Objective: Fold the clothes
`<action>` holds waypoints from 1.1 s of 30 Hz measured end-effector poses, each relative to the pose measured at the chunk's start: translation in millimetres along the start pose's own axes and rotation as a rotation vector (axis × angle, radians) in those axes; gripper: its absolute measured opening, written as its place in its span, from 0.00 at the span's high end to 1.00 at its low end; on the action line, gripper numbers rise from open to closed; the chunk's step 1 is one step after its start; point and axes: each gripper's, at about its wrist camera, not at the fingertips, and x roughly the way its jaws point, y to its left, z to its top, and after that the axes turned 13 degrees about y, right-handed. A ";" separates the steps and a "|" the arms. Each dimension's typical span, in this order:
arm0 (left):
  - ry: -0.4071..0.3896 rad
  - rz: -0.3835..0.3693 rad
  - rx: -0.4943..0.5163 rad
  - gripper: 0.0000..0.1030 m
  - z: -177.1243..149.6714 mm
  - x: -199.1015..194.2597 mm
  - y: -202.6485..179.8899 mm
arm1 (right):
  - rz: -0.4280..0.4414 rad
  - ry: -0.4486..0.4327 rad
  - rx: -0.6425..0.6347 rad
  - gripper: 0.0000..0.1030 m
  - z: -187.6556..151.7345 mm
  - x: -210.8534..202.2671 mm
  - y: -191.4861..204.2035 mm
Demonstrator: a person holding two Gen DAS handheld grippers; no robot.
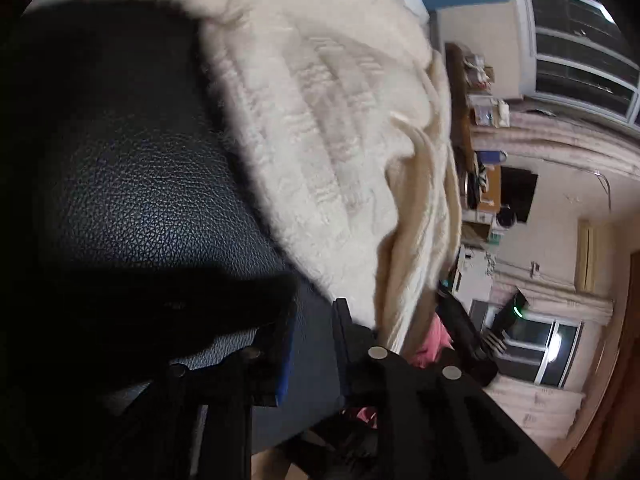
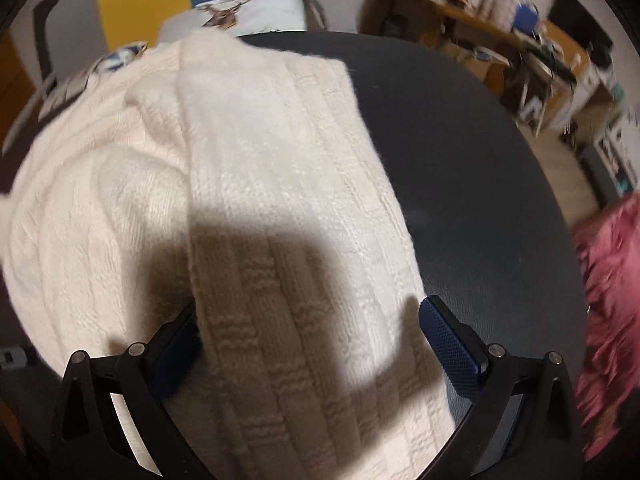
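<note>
From the left wrist, the left tool (image 1: pixel 312 344) hangs with its jaws narrowly apart and nothing between them, over the dark, grained, leather-like desk (image 1: pixel 152 208). The cream knit sweater (image 1: pixel 320 128) lies just beyond, reaching the desk's far edge. Past that edge are a cluttered wooden shelf (image 1: pixel 476 120), pale walls and windows (image 1: pixel 576 40). From the right wrist, the right tool (image 2: pixel 310 344) stands wide, its blue pads either side of a folded band of the sweater (image 2: pixel 280 184) without pressing it. The sweater covers the desk's (image 2: pixel 460 160) left half; pink cloth (image 2: pixel 612 288) sits at its right edge.
</note>
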 end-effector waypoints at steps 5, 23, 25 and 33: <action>-0.005 -0.041 -0.032 0.82 -1.2 17.3 -5.6 | 0.106 -0.093 -0.042 0.00 -24.7 -52.2 4.1; -0.039 0.187 0.182 0.96 9.8 35.7 -47.0 | -0.043 -0.091 -0.324 0.59 -82.5 -27.3 68.2; -0.029 0.205 0.247 0.96 5.8 33.1 -54.4 | -0.071 -0.099 -0.331 0.59 -80.0 -29.7 70.9; 0.081 0.135 0.348 0.95 -10.7 2.9 -28.2 | -0.284 -0.056 -0.357 0.57 -59.5 -9.8 66.7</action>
